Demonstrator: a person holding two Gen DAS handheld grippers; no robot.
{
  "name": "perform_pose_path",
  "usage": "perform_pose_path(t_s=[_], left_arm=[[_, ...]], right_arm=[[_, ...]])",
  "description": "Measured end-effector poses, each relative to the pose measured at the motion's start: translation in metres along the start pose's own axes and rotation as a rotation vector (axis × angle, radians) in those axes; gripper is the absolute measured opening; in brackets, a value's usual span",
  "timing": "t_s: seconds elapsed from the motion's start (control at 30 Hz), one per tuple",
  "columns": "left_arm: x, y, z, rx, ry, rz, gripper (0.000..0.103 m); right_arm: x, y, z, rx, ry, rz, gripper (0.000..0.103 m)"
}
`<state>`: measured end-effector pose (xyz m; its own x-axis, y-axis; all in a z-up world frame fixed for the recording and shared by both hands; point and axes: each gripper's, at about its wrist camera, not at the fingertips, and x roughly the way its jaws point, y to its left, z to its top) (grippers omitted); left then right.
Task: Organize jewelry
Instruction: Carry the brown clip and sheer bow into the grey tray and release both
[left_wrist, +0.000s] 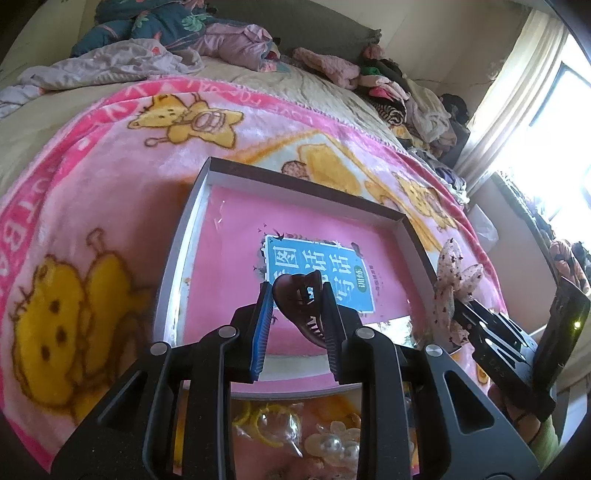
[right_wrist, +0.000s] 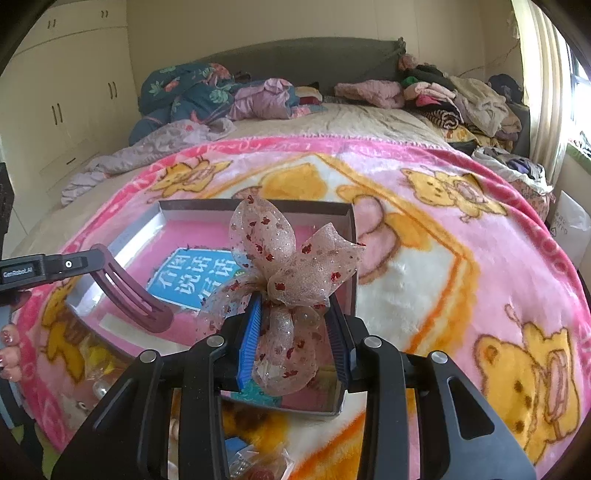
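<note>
Left gripper (left_wrist: 299, 317) jaws pinch a dark brown hair claw (left_wrist: 303, 306), teeth pointing down, held above the near part of the open box (left_wrist: 177, 258). Right gripper (right_wrist: 295, 332) jaws pinch a sheer ribbon bow (right_wrist: 291, 266) with red specks, gripped at the knot so the loops fan upward and one tail hangs between the fingers. Both pieces hover over the box, not touching its floor. Likely both are about to be dropped in, since the box looks like the collecting place.

The box is shallow, grey-walled, lying on a pink bear-print blanket (right_wrist: 461, 280) on the bed. Inside it lies a pink book (left_wrist: 317, 277) with a blue label, covering most of the floor; nothing else clearly visible in there.

The two grippers are close together over the same box: in the left wrist view the bow sits just beside the right wall, in the right wrist view the claw hangs at the left side. Risk of them bumping if both lower at once.

Near edge, below the grippers: a loose pile of pearl hair clips (left_wrist: 332, 446) and yellow hair ties (left_wrist: 247, 417) on the blanket, apparently not yet sorted. Farther back: crumpled quilts and a heap of clothes (right_wrist: 461, 99), well apart, not in the way.
</note>
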<state>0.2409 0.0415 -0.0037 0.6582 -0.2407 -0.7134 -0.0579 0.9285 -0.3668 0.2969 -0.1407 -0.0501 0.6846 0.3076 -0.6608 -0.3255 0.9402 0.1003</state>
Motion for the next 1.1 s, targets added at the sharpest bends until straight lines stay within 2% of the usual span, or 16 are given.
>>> perform_pose_path(t_s=[0.5, 0.87, 0.97, 1.1], left_arm=[[0.007, 0.014, -0.004, -0.019, 0.023, 0.02, 0.018], [0.003, 0.02, -0.009, -0.034, 0.02, 0.028, 0.019], [0.0, 0.022, -0.01, -0.037, 0.018, 0.032, 0.03], [-0.009, 0.022, -0.013, -0.029, 0.001, 0.045, 0.033]], right_arm=[[0.025, 0.004, -0.004, -0.008, 0.053, -0.028, 0.037], [0.011, 0.003, -0.009, 0.009, 0.028, -0.023, 0.06], [0.001, 0.003, -0.011, 0.013, 0.017, -0.016, 0.064], [-0.014, 0.002, -0.014, 0.018, 0.002, -0.008, 0.069]])
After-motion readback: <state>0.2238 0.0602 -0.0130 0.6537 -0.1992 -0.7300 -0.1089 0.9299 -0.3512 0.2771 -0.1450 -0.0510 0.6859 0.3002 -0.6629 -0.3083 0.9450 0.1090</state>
